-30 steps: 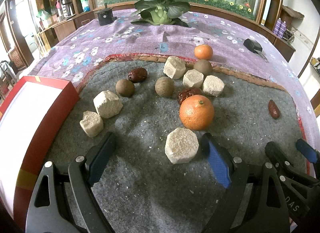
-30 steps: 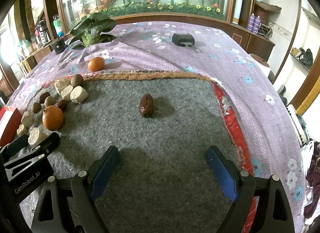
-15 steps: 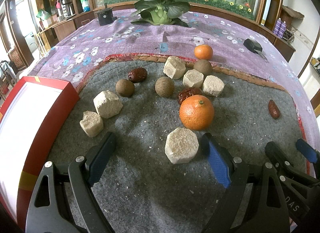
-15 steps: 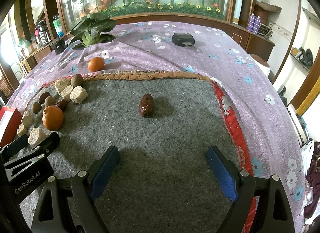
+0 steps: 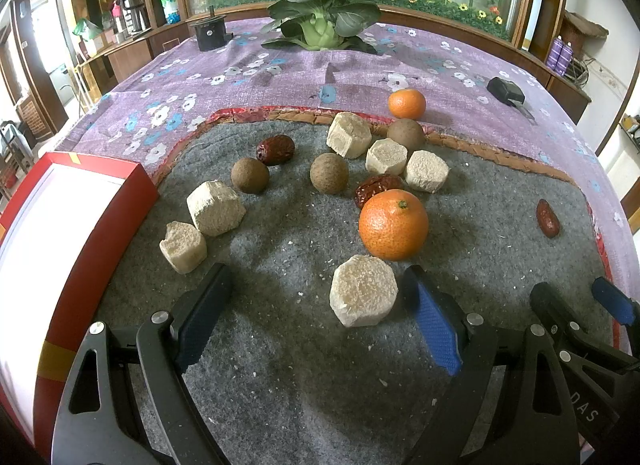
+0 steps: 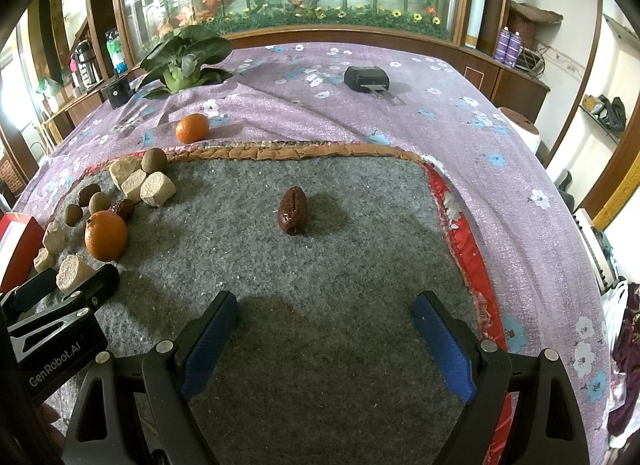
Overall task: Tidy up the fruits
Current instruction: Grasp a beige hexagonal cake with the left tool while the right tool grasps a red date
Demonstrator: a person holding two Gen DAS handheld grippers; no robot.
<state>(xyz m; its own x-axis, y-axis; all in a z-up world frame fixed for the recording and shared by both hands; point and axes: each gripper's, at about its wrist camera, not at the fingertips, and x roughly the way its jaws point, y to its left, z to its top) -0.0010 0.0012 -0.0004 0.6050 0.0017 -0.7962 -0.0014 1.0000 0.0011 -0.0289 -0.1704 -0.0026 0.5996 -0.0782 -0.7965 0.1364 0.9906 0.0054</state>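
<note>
On the grey felt mat (image 5: 280, 365) lie a big orange (image 5: 393, 224), several beige pressed blocks, three brown round fruits and red dates. One beige block (image 5: 363, 290) rests just ahead of my open left gripper (image 5: 316, 305), nearer its right finger. A smaller orange (image 5: 407, 104) sits on the purple cloth beyond the mat. My right gripper (image 6: 326, 325) stands open over bare felt, with a lone red date (image 6: 293, 209) some way ahead of it. The same date (image 5: 547, 218) shows at the right in the left wrist view.
A red box with a white inside (image 5: 48, 225) lies at the mat's left edge. On the purple flowered cloth (image 6: 440, 113) stand a leafy green vegetable (image 5: 322, 23), a black cylinder (image 5: 210, 31) and a black device (image 6: 367, 78). Wooden cabinets ring the table.
</note>
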